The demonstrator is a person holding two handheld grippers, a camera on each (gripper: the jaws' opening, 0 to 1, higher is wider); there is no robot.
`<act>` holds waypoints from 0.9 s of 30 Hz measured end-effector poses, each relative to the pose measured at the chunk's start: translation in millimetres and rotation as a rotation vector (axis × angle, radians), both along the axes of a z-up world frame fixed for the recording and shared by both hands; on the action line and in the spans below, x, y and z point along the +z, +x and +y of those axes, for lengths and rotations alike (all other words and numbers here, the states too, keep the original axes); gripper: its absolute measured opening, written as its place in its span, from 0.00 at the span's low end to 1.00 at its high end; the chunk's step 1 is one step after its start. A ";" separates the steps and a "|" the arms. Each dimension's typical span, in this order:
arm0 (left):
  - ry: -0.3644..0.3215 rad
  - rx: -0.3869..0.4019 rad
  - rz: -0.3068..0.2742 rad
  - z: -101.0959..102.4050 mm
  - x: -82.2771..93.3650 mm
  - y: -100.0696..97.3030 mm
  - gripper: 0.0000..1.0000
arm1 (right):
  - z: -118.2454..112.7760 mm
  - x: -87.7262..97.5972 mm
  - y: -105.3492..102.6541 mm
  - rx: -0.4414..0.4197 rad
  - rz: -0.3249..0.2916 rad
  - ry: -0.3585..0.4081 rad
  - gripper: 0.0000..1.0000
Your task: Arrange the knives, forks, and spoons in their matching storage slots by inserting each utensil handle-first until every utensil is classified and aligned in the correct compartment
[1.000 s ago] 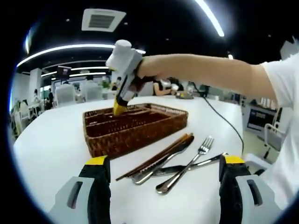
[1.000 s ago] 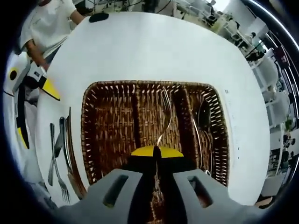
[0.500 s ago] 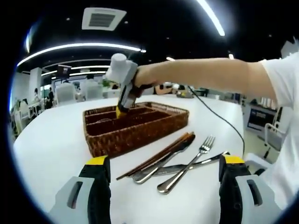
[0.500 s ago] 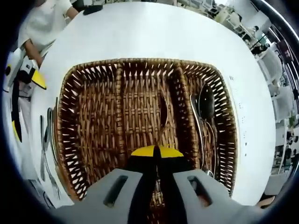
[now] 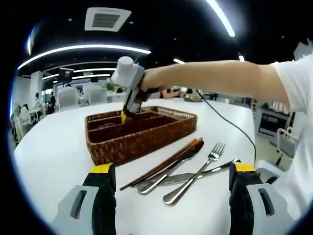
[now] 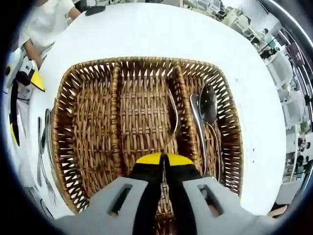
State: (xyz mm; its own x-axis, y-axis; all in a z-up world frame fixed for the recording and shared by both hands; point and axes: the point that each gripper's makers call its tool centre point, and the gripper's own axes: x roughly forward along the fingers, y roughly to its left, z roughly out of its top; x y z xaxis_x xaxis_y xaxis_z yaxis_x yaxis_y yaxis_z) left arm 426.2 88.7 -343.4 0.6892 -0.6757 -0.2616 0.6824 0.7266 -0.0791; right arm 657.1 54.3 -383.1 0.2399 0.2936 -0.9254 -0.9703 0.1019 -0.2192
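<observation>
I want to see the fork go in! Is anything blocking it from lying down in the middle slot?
Nothing visible. The right gripper holds the fork over the basket's middle slot, which looks bare beneath it. The spoons lie in the neighbouring slot.

1. Brown woven wicker basket (image 6: 88, 127).
2. White worktop (image 5: 58, 142).
3. Silver fork (image 5: 195, 174), spoons (image 6: 208, 105).
4. Yellow-tipped black fingers (image 5: 101, 171), grey bodies.
5. Reddish-brown chopsticks (image 5: 166, 164).

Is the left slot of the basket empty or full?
Empty. In the right gripper view, the basket's left slot shows bare wicker; spoons lie in the right slot.
</observation>
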 end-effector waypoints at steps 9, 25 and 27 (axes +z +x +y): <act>0.004 -0.003 0.002 -0.6 -0.8 -1.2 0.97 | -7.6 8.7 8.8 0.004 -0.045 -0.014 0.01; 0.002 -0.003 0.004 -1.8 -0.5 -1.6 0.97 | 6.8 9.4 -9.5 0.042 0.051 0.060 0.08; 0.003 -0.002 0.005 -1.9 -0.7 -1.6 0.97 | 7.9 6.5 -10.5 0.031 0.081 0.061 0.09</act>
